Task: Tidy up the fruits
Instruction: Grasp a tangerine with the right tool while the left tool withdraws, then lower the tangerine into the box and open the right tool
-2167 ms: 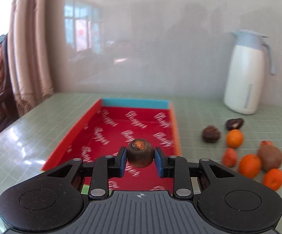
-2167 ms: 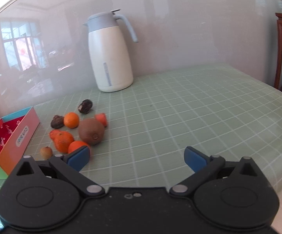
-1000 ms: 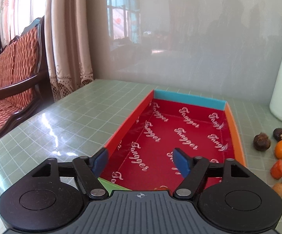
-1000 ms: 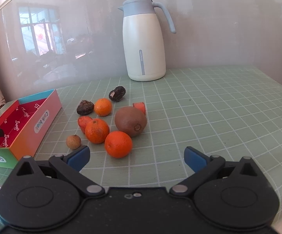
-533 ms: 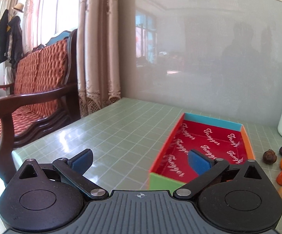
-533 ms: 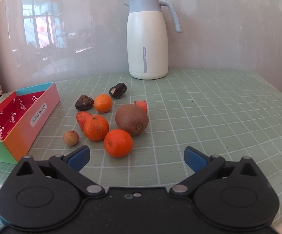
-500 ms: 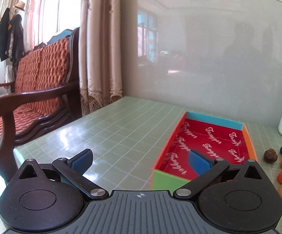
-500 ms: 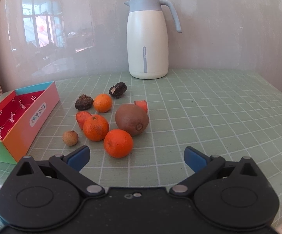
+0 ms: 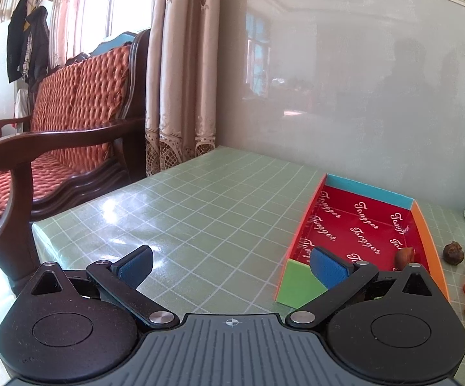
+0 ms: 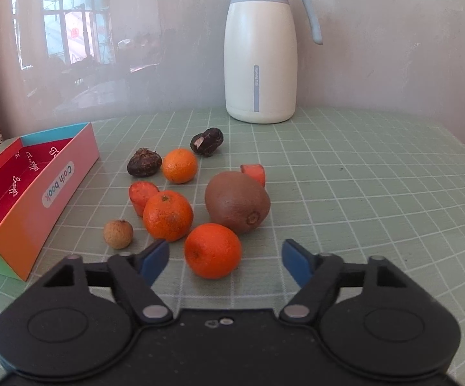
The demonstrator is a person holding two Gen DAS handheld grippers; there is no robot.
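My right gripper (image 10: 225, 255) hangs low over the green checked table, its jaws closing around the nearest orange (image 10: 213, 251); a gap shows between the blue pads and the fruit on both sides. Just beyond lie a brown kiwi (image 10: 237, 206), two more oranges (image 10: 167, 215), a pale longan (image 10: 118, 233), two dark nuts (image 10: 144, 166) and red-orange pieces (image 10: 142, 193). The red-lined box (image 10: 39, 212) stands to their left. My left gripper (image 9: 232, 259) is wide open with nothing in it, left of the box (image 9: 425, 241), where one brown fruit (image 9: 404, 254) lies.
A white jug with a grey-blue lid (image 10: 259, 51) stands at the back against the wall. A wooden bench with a red cushion (image 9: 71, 122) and curtains (image 9: 181, 64) are past the table's left edge (image 9: 39, 228).
My left gripper dropped the brown fruit in the box, opened wide and drew back to the left. My right gripper came closer to the fruit and its jaws narrowed around the nearest orange.
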